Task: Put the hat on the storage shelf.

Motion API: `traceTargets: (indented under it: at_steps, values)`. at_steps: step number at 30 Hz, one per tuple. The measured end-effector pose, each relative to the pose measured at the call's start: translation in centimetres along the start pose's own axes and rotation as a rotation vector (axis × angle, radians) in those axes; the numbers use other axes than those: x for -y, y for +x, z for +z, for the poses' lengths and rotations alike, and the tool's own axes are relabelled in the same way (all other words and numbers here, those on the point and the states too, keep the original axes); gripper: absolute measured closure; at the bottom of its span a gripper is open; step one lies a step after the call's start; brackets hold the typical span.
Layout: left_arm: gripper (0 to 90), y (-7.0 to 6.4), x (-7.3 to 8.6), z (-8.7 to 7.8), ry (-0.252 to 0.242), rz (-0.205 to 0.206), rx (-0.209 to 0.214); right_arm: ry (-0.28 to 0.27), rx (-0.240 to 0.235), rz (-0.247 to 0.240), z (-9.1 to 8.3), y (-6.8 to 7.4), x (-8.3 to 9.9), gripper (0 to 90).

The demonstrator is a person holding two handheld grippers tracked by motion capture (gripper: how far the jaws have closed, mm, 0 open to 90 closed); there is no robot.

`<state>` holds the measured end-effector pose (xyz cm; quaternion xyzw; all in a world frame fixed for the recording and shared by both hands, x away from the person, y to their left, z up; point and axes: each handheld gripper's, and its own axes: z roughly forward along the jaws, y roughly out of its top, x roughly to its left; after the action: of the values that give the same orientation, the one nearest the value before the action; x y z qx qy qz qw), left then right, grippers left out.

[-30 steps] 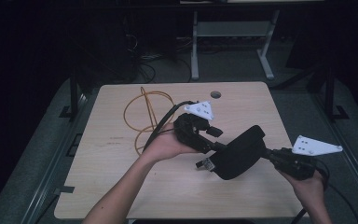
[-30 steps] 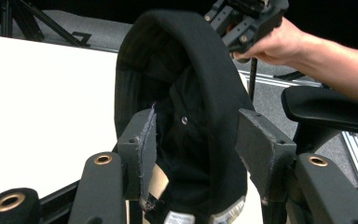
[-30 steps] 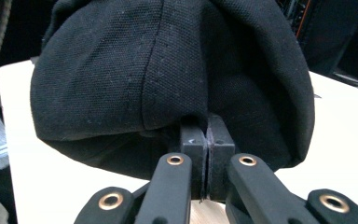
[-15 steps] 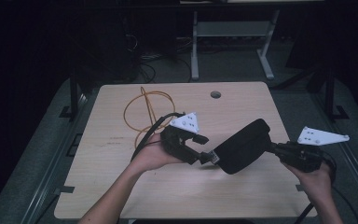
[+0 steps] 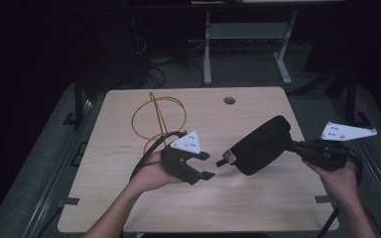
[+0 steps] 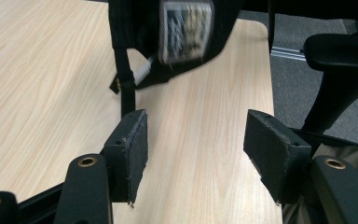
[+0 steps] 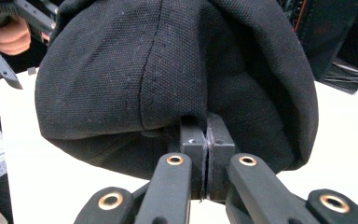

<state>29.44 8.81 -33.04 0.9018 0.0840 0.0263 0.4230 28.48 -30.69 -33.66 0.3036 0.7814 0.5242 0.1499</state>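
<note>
A black fabric cap (image 5: 260,146) hangs above the right half of the wooden table (image 5: 129,198). My right gripper (image 5: 295,146) is shut on its edge. In the right gripper view the jaws (image 7: 207,135) press together on the cap's (image 7: 168,70) cloth. My left gripper (image 5: 208,165) is open a short way left of the cap, with nothing between its pads. In the left gripper view the cap's white label (image 6: 185,30) and black strap (image 6: 128,88) hang just beyond the open left gripper (image 6: 198,158).
A coil of orange cable (image 5: 158,116) lies on the table's back left. A round hole (image 5: 229,100) sits near the far edge. A metal stand (image 5: 248,34) is on the floor behind. Table edge and dark floor lie close on the right.
My left gripper has drawn back to the left, away from the cap, and now stands apart from it. My right gripper has shifted right and kept hold of the cap.
</note>
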Motion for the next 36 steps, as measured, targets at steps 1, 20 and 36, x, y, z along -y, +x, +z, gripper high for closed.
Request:
traceTargets:
  at_steps: [1, 20, 36]
  values:
    - [39.0, 0.0, 0.0, 0.0, 0.000, 0.000, 0.000, 0.002, -0.003, -0.001, 0.1, -0.1, -0.2, 88.6]
    - [36.1, -1.2, 4.3, -0.8, 0.037, 0.008, -0.101, -0.005, -0.022, -0.003, 0.8, -1.2, -3.7, 88.6]
    - [35.1, -1.4, 6.9, -0.5, 0.054, 0.000, -0.143, 0.001, -0.043, -0.046, 2.1, -1.0, -8.0, 88.5]
